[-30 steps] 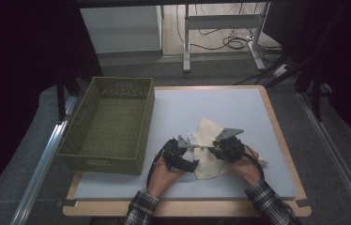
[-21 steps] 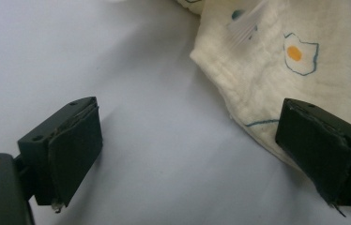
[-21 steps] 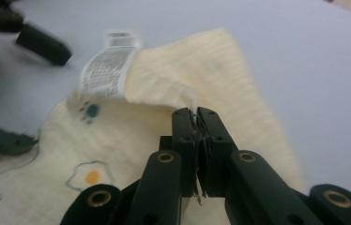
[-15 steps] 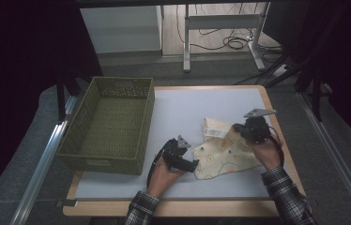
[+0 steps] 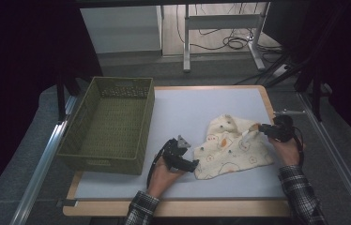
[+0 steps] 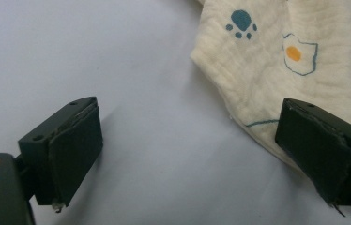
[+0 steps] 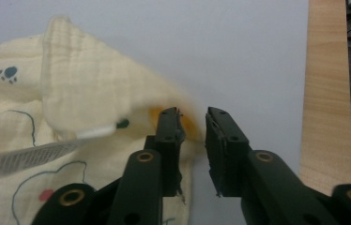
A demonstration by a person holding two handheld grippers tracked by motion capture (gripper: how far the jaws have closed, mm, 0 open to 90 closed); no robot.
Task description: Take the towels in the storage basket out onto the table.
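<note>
A cream cloth [image 5: 232,147] printed with paws, eggs and bears lies spread on the white mat [image 5: 202,108]. My left gripper [image 5: 194,165] rests at the cloth's near left corner. Its jaws stand wide open in the left gripper view [image 6: 202,154], one over bare mat and one over the cloth's edge [image 6: 277,70]. My right gripper [image 5: 254,128] is at the cloth's right edge. Its jaws [image 7: 192,117] have just been opening and stand slightly apart, pressing on nothing. A blurred fold of the cloth [image 7: 84,93] hangs just left of them.
An olive woven basket [image 5: 117,80] stands on the mat's left side, close to my left hand. The table's wooden rim [image 5: 178,206] runs along the near side and the right. Desk legs and cables lie on the floor beyond the table.
My right gripper has moved right and away from the left one, drawing the cloth's edge with it. The cloth now lies wider and flatter. The left gripper has stayed put.
</note>
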